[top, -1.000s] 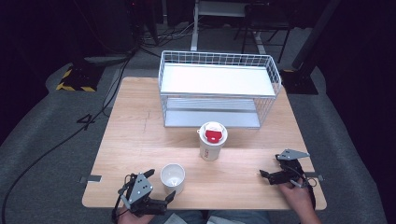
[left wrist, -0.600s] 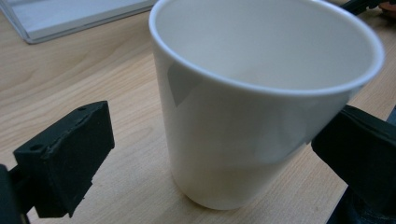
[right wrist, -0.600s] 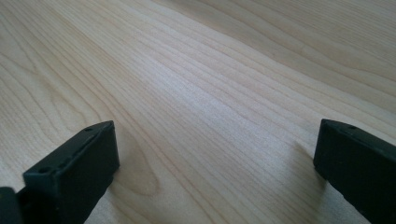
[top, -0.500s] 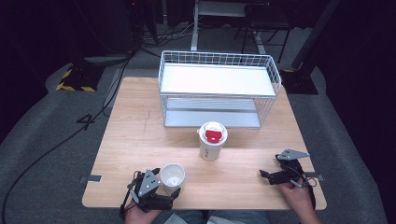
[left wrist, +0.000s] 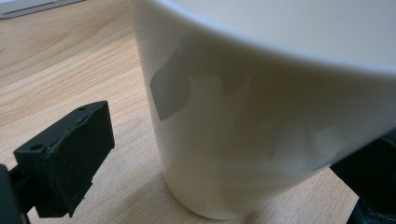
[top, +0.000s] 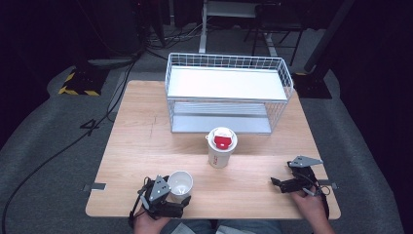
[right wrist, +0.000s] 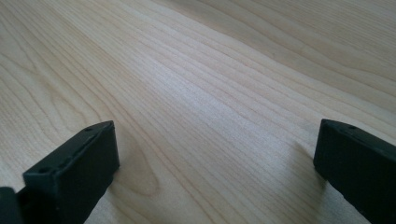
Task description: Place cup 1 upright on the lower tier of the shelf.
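A small white open-topped cup (top: 180, 184) stands upright near the front edge of the light wooden tabletop (top: 146, 141), toward the person's left. The left gripper (top: 174, 204) sits right at it, its jaws spread wide with the cup between them. In the left gripper view the cup's white wall (left wrist: 261, 126) looms close; one black jaw stands apart from it on the left with bare wood between, while the other jaw, at the lower right, lies against or just beside the wall, too cropped to tell which.

Behind the cup and to its right stands a taller white paper cup with a red-and-white lid (top: 221, 146), well apart from the small cup. Farther back, a white wire two-shelf rack (top: 229, 92) takes up the middle of the tabletop's far half, just behind the lidded cup.

The right gripper (top: 280, 184) rests low over the tabletop near the front right corner, well apart from both cups. Its jaws are open, with bare wood grain (right wrist: 210, 107) between them.
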Demonstrator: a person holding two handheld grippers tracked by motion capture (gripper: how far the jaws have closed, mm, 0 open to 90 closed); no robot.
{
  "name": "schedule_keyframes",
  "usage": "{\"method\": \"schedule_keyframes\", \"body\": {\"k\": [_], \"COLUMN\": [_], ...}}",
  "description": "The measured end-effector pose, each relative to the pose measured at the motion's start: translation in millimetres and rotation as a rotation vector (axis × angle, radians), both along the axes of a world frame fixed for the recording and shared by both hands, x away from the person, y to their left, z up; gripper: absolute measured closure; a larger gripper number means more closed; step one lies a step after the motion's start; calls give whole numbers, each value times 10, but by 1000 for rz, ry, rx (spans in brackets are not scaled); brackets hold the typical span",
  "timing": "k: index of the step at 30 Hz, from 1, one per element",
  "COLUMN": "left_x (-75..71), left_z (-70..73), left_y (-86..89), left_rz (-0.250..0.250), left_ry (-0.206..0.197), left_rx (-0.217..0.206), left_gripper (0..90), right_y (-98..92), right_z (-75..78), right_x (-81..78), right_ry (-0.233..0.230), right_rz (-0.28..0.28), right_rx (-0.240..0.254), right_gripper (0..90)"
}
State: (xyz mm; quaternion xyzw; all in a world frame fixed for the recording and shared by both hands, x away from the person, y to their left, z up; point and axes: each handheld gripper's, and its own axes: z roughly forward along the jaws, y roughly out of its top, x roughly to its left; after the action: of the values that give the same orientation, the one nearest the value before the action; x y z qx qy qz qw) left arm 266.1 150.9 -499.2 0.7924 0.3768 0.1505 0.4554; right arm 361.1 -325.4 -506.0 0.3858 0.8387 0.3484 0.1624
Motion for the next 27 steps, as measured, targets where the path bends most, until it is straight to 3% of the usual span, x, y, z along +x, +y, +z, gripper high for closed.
{"method": "schedule_keyframes", "body": {"k": [4, 10, 16, 27], "left_x": [9, 15, -12, -17], "left_z": [-4, -8, -6, -8], "left_y": [-2, -36, -33, -33], "left_rz": [-2, -41, -48, -44], "left_ry": [3, -3, -28, -36], "left_rx": [-2, 9, 17, 24], "left_gripper": [17, 134, 213, 227], "right_y": [0, 0, 0, 0], "right_z": [0, 0, 0, 0], "right_x": [0, 0, 0, 0], "right_ry": [0, 0, 0, 0], "right_rz": [0, 0, 0, 0], "right_rx": [0, 0, 0, -1], "right_gripper": [2, 2, 2, 2]}}
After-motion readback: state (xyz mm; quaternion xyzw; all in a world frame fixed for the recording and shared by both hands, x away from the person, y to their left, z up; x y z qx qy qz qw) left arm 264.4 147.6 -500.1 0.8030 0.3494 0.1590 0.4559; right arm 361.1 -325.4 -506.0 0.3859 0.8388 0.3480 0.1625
